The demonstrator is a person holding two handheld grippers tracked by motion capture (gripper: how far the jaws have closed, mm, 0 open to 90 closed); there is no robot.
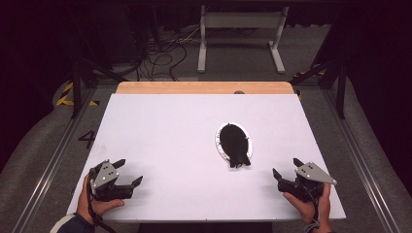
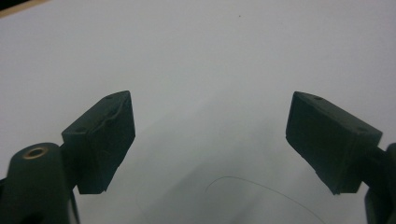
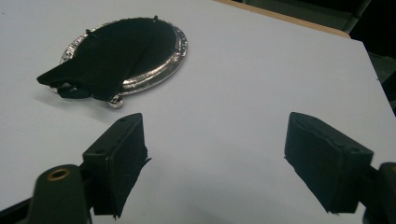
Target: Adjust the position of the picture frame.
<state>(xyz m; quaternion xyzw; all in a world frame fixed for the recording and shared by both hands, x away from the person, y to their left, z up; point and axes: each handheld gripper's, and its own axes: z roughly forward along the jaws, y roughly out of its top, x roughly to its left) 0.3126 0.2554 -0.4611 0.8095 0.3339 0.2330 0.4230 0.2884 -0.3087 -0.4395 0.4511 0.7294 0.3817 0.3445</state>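
Observation:
An oval silver-rimmed frame (image 1: 218, 141) lies face down right of the white board's middle, its black back and folded stand (image 1: 235, 145) uppermost. In the right gripper view the same frame (image 3: 173, 60) lies ahead and to the left, with a small silver foot near its lower rim. My left gripper (image 1: 128, 172) rests near the board's front left corner, jaws wide apart over bare white surface (image 2: 210, 135). Held near the front right corner, my right gripper (image 1: 286, 169) is open too, a short way from the frame, nothing between its jaws (image 3: 215, 154).
The white board (image 1: 160, 126) covers a wooden table whose far edge (image 1: 204, 87) shows. Beyond it stand a white metal stand (image 1: 240, 36) and loose cables (image 1: 160, 53) on the floor. Metal rails run along both sides.

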